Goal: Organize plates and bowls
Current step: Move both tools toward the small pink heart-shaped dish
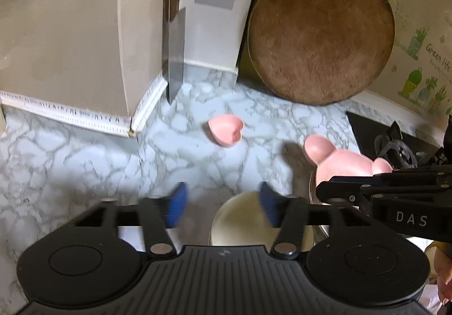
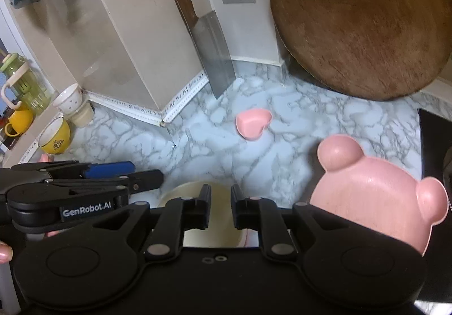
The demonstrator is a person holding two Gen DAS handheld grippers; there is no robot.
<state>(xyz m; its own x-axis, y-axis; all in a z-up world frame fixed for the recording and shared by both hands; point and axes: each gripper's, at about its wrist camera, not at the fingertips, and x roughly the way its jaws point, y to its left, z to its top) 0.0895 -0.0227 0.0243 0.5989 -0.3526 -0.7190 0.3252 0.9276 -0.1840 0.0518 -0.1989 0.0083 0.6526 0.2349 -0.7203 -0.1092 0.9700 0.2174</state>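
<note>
A cream bowl (image 1: 240, 219) stands on the marble counter (image 1: 70, 159) right under my left gripper (image 1: 223, 202). That gripper is open, its blue pads (image 1: 179, 202) wide apart with nothing between them. A pink bear-shaped plate (image 2: 378, 196) lies to the right and a small pink heart bowl (image 2: 252, 122) farther back. My right gripper (image 2: 221, 207) hovers over the cream bowl (image 2: 195, 193) with its black fingers close together and nothing visible between them. From the left wrist view it reaches in from the right (image 1: 322, 192), in front of the bear plate (image 1: 344, 162).
A cleaver (image 2: 212, 57) and a round wooden board (image 2: 361, 23) lean on the back wall. A black stove (image 1: 395, 142) is at the right. A yellow mug (image 2: 55, 136), a white cup (image 2: 67, 100) and a green bottle (image 2: 19, 80) stand at the far left.
</note>
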